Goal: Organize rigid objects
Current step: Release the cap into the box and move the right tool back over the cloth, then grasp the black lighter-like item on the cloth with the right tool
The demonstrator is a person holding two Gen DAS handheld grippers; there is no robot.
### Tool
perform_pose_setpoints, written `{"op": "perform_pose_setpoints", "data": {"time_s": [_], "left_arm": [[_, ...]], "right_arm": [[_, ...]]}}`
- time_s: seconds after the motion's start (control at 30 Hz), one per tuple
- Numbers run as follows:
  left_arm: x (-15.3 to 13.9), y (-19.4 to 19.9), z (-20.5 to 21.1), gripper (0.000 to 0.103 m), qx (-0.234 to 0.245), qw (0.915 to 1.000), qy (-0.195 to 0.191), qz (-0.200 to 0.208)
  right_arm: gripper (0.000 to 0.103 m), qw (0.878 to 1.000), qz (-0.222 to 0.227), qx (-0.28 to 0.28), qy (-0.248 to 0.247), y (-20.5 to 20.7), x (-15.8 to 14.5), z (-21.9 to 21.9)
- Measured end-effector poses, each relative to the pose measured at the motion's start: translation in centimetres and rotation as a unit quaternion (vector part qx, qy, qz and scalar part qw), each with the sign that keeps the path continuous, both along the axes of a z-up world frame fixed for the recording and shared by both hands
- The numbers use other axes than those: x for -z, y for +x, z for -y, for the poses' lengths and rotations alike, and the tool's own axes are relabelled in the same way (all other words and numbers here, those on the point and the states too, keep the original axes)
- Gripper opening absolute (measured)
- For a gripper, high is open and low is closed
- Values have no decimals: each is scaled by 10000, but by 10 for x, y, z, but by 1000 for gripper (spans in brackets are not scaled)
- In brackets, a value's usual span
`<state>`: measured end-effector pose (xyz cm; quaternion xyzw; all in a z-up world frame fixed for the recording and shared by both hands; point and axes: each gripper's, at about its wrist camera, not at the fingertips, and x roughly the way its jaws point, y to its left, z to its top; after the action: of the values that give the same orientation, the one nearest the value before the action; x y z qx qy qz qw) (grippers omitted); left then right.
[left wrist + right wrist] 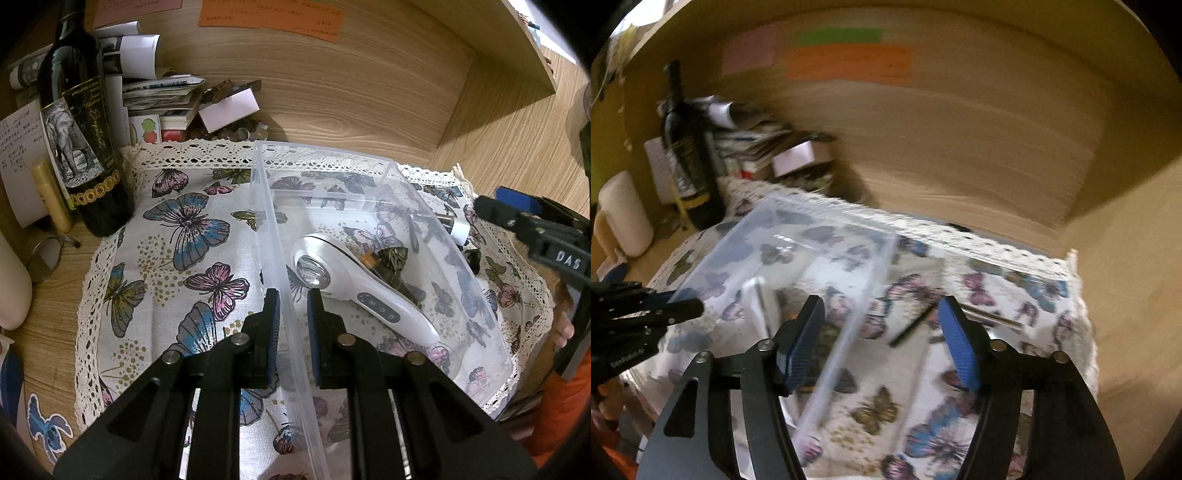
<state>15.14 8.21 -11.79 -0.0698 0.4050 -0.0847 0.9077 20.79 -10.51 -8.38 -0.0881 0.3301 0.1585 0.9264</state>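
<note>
A clear plastic bin point(388, 192) stands on a butterfly-print cloth point(177, 236) with a lace edge, spread over a wooden desk point(48, 332) that is walled in by a wood-grain back panel point(351, 92) and a side panel on the right. To the left the cloth runs close to a dark wine bottle point(79, 147) and a heap of papers and cards point(162, 92), so that side is crowded; the cloth left of the bin lies bare, and in the right wrist view the stretch of cloth right of the bin is open too, apart from a thin dark stick point(912, 328) and a metal rod point(993, 317) lying on it. The left gripper point(291, 314) is clenched on the bin's near long wall — one pad outside, one inside, the thin rim pinched between them. Inside the bin, just beyond the inner pad, lies a white handheld device point(354, 291) with a round metal head and a row of buttons on its handle, resting against a dark, crumpled object point(395, 262) behind it. The right gripper point(882, 336) is released, its blue pads standing wide apart over the bin's right wall and the cloth beside it, with nothing gripped; that view is blurred.
</note>
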Motion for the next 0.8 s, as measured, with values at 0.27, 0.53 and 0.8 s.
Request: {"op": "perform_pose_setpoints", "data": {"time_s": [0.27,0.53,0.8], "left_arm": [[0,0,0,13,-1,10000,5,0],[0,0,0,13,-2,10000,2,1],[0,-1,0,13,2,10000,6,1]], "right_arm": [[76,9972,-208,717,6,-4,18,44],[77,9902,-825,1112,-193,-4,62,71],[77,9844,-1188,1298,-81,15,88,85]]}}
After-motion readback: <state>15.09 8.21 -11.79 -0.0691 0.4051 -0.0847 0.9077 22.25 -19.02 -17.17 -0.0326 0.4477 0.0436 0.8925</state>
